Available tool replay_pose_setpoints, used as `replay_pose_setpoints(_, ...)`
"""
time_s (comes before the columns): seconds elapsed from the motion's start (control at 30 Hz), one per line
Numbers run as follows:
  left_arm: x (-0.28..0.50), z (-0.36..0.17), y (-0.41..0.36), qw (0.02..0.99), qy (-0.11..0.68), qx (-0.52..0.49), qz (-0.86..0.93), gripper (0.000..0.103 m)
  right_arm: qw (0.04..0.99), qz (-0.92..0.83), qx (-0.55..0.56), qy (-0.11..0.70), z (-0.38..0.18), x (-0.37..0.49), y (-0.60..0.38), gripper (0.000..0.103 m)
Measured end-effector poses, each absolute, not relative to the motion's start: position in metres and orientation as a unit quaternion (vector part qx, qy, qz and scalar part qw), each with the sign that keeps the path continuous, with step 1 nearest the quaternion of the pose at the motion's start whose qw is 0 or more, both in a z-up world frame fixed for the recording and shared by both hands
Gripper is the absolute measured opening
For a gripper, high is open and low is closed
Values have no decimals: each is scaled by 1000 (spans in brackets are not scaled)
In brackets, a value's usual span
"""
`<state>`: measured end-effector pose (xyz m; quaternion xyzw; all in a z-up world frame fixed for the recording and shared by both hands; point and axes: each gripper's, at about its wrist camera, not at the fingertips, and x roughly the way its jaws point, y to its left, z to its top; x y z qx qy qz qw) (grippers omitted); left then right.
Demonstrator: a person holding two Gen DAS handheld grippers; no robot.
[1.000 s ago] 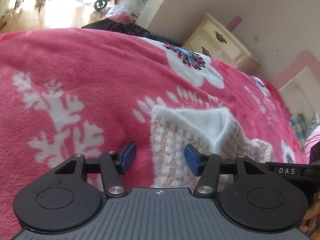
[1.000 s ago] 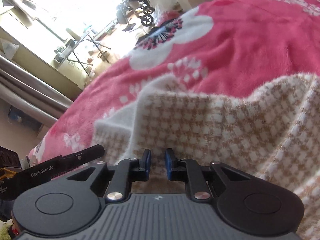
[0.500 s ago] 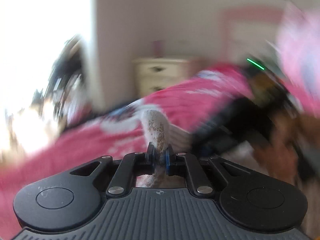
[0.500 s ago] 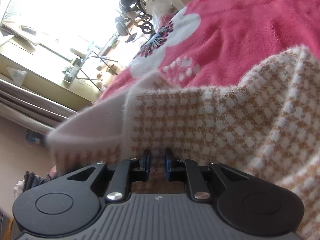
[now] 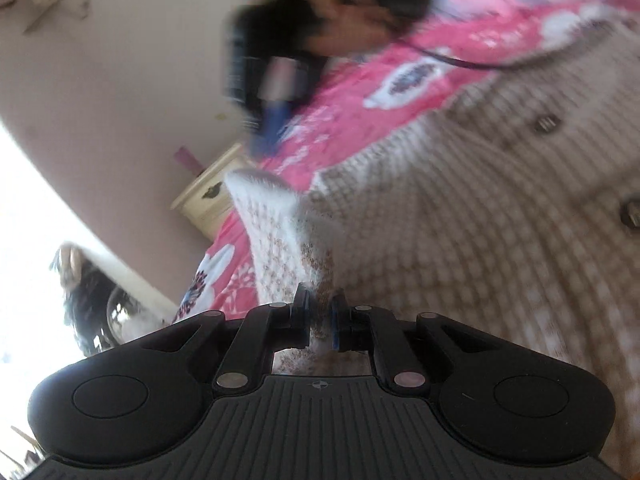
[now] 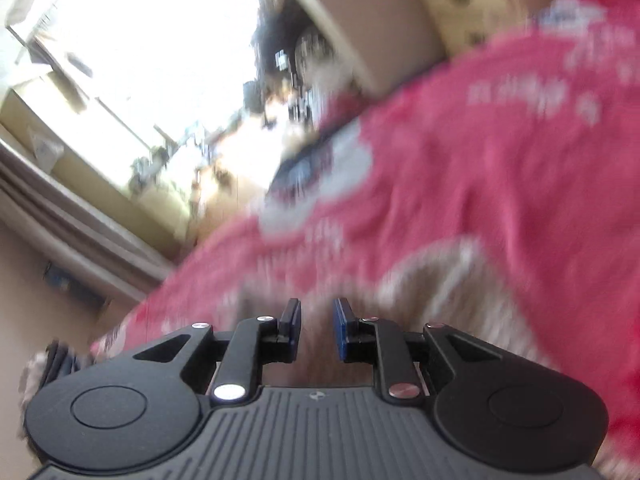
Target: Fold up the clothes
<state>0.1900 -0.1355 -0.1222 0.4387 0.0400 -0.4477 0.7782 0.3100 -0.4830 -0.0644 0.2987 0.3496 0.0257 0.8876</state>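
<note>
1. Pink fleece blanket (image 5: 344,92) with white flower prints covers the bed, filling the right of both views.
2. Beige walls; a cream nightstand (image 5: 206,196) sits left of centre; bright window (image 6: 132,32) upper left.
3. The checked cardigan (image 5: 480,220) lies at right, its edge pinched in the left tool (image 5: 319,320).
4. The right tool (image 6: 317,328) is spread slightly over blurred fabric at lower centre.

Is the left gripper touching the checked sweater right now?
Touching. The left wrist view shows the left gripper with its fingers closed on a fold of the checked sweater, fabric pinched between them.
</note>
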Motion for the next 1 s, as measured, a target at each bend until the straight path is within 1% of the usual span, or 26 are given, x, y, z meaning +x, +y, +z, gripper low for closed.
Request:
replay_pose_setpoints(0.1, 178, -128, -133, 760, 29, 466, -452, 8, 902, 40, 269, 336, -52, 331, -461, 20)
replay_pose_setpoints(0.2, 172, -131, -127, 762, 32, 468, -447, 8, 909, 69, 191, 365, -56, 342, -428, 20)
replay_pose_setpoints(0.23, 174, -127, -123, 773, 51, 451, -443, 9, 906, 74, 173, 379, -62, 339, -421, 20)
replay_pose_setpoints(0.3, 179, -121, -114, 792, 91, 418, -435, 13, 902, 76, 138, 402, -77, 323, -413, 20)
replay_pose_setpoints(0.33, 181, -118, -110, 801, 110, 400, -431, 14, 899, 72, 121, 414, -88, 313, -412, 17)
replay_pose_setpoints(0.4, 186, -112, -102, 817, 149, 365, -421, 17, 893, 75, 106, 432, -108, 294, -413, 17)
replay_pose_setpoints(0.5, 192, -102, -89, 836, 207, 309, -404, 23, 897, 81, 114, 420, -117, 271, -413, 17)
replay_pose_setpoints(0.53, 197, -99, -84, 842, 231, 284, -396, 23, 900, 81, 124, 410, -114, 268, -416, 20)
replay_pose_setpoints(0.6, 217, -95, -64, 861, 299, 173, -374, 24, 901, 80, 157, 396, -109, 265, -425, 25)
replay_pose_setpoints(0.63, 228, -94, -53, 866, 329, 110, -360, 26, 900, 76, 172, 393, -107, 265, -430, 30)
replay_pose_setpoints(0.67, 239, -92, -43, 867, 357, 46, -344, 32, 900, 70, 184, 390, -105, 265, -436, 34)
replay_pose_setpoints(0.7, 250, -91, -32, 863, 384, -17, -327, 34, 899, 63, 196, 387, -103, 266, -441, 39)
replay_pose_setpoints(0.77, 270, -89, -13, 844, 428, -139, -291, 38, 893, 49, 226, 385, -102, 268, -452, 40)
replay_pose_setpoints(0.83, 283, -90, -7, 817, 449, -224, -285, 40, 880, 37, 265, 393, -105, 269, -463, 40)
replay_pose_setpoints(0.9, 288, -95, -9, 785, 469, -277, -296, 44, 857, 30, 304, 414, -112, 271, -471, 41)
replay_pose_setpoints(1.0, 291, -103, -29, 773, 494, -260, -301, 46, 829, 28, 350, 435, -123, 269, -478, 43)
